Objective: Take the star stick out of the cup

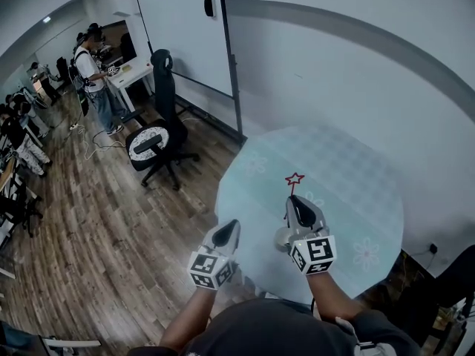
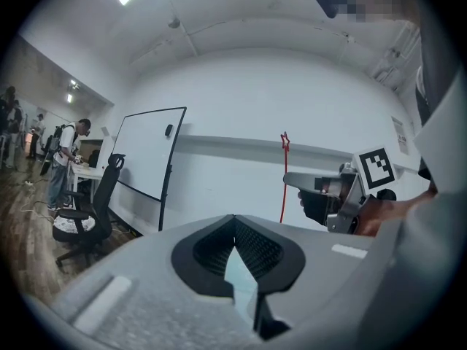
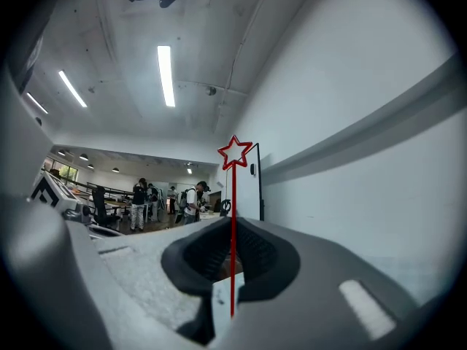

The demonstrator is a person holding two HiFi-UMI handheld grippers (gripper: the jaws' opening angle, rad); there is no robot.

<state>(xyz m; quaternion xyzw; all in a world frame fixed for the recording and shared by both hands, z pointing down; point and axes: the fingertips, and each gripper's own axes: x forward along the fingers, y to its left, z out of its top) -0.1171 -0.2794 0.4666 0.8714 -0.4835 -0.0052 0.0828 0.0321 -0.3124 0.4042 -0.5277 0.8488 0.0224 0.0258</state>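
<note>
A thin red stick topped with an outline star point(image 1: 295, 178) stands upright, with my right gripper point(image 1: 297, 201) shut on its shaft over the round pale table point(image 1: 356, 191). In the right gripper view the star stick point(image 3: 233, 195) rises from between the closed jaws of the right gripper point(image 3: 232, 286). A white cup point(image 1: 281, 237) shows partly under that gripper; the stick's lower end is hidden. My left gripper point(image 1: 228, 227) hovers at the table's near-left edge, shut and empty. From the left gripper point(image 2: 241, 283) I see the stick point(image 2: 283, 188) and the right gripper point(image 2: 295, 181).
A black office chair point(image 1: 159, 136) stands on the wood floor left of the table, beside a whiteboard point(image 1: 185, 28). A white wall runs close behind the table. People point(image 1: 93, 73) stand at desks at the far left.
</note>
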